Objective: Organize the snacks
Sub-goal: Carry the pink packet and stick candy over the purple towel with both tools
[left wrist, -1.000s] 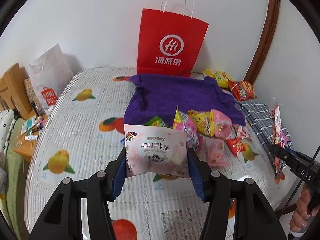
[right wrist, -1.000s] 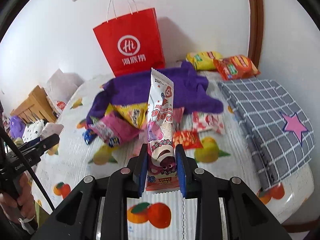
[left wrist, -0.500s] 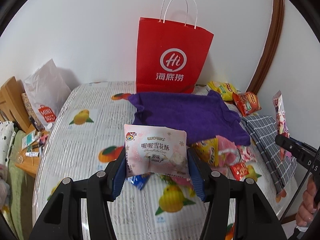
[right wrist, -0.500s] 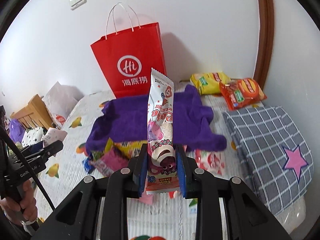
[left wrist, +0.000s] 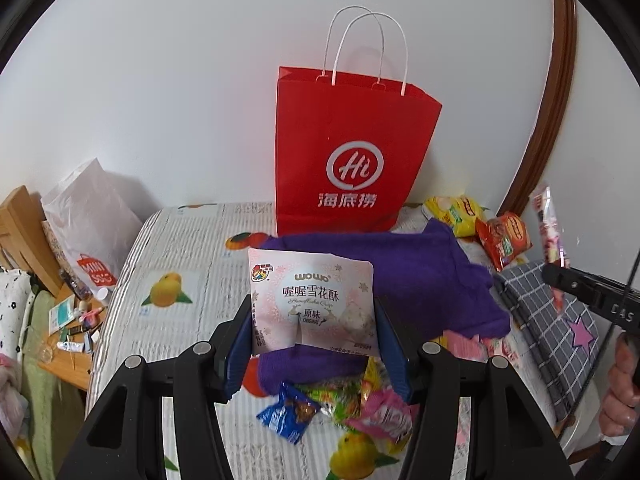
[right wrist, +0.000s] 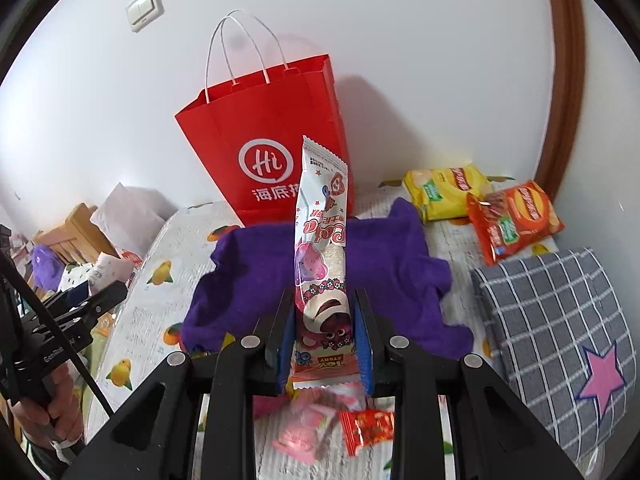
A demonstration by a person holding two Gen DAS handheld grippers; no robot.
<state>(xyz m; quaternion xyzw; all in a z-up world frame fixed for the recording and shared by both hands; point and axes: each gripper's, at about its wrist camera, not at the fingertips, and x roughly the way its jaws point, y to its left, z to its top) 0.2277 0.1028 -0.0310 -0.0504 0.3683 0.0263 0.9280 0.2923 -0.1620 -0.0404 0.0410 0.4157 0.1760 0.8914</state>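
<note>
My left gripper point(left wrist: 314, 312) is shut on a pale pink snowflake-crisp packet point(left wrist: 312, 300), held upright above the purple cloth point(left wrist: 420, 272). My right gripper point(right wrist: 323, 312) is shut on a tall pink-and-white candy packet point(right wrist: 322, 248), held upright, also seen in the left wrist view point(left wrist: 550, 224). A red paper bag point(left wrist: 348, 152) with white handles stands open against the wall behind the cloth; it also shows in the right wrist view point(right wrist: 264, 148). Loose small snacks point(left wrist: 344, 404) lie on the fruit-print table below both grippers.
A yellow chip bag point(right wrist: 448, 192) and an orange chip bag point(right wrist: 516, 220) lie at the back right. A grey checked cloth with a pink star point(right wrist: 560, 320) covers the right edge. A white plastic bag point(left wrist: 88, 216) and a cluttered wooden stand point(left wrist: 72, 328) are left of the table.
Both grippers have moved forward and up towards the red bag, each still holding its packet. The bag looks larger and the loose snacks have dropped lower in both views.
</note>
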